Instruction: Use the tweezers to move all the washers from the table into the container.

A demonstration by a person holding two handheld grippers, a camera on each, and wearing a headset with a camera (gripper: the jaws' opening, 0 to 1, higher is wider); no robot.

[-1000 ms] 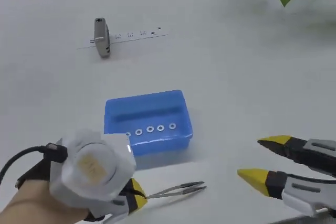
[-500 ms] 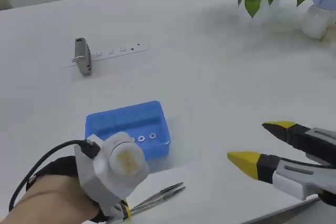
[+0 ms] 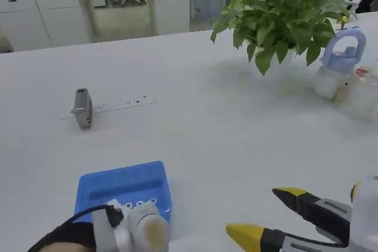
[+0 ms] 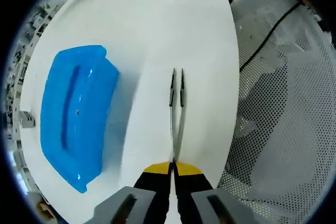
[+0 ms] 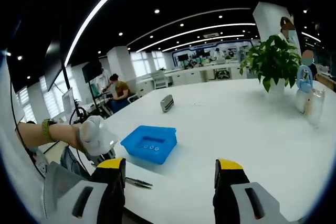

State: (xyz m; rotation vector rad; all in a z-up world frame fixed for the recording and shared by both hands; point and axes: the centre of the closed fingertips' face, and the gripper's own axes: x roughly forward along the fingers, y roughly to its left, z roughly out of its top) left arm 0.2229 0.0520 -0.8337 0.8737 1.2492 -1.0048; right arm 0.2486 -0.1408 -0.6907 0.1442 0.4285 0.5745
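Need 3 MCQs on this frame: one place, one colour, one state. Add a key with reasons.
1. The washers lie:
A) on the bare table
B) in the container
C) on the power strip

2. The container is:
A) red
B) blue
C) green

3. The left gripper is:
A) open
B) shut on a washer
C) shut on the tweezers

Key:
1B, a row of them sits on its floor.
2B, it is blue in all three views.
3C, its jaws pinch the tweezers' rear end in the left gripper view.
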